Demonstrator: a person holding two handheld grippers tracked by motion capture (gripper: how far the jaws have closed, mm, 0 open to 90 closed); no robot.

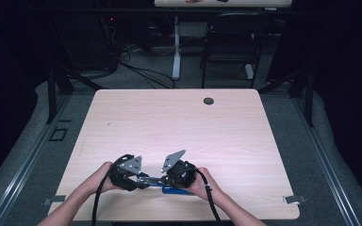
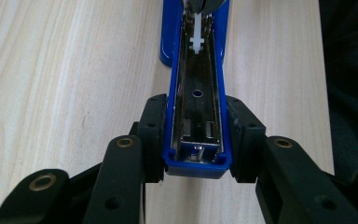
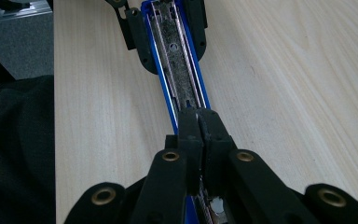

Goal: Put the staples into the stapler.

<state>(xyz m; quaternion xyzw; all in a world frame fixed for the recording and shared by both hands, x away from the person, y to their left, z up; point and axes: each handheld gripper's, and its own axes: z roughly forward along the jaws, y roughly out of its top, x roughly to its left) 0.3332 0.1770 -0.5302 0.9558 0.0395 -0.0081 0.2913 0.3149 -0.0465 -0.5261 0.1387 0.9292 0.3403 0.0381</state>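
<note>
A blue stapler (image 1: 173,190) lies open near the table's front edge, its metal staple channel (image 2: 196,93) facing up. My left gripper (image 2: 196,135) is shut on the stapler's blue end, one pad on each side wall. In the right gripper view this same gripper (image 3: 168,28) clasps the stapler's far end (image 3: 179,70). My right gripper (image 3: 199,126) is shut, its pads pressed together right over the channel; nothing shows between them. From above, the left gripper (image 1: 140,181) and right gripper (image 1: 164,179) face each other along the stapler. A white pusher (image 2: 196,35) sits in the channel.
The pale wooden table (image 1: 179,122) has a round cable grommet (image 1: 209,100) near its far edge. A dark chair (image 1: 231,42) and floor cables stand beyond it. The front edge (image 3: 54,116) runs close beside the stapler, with the person's dark clothing past it.
</note>
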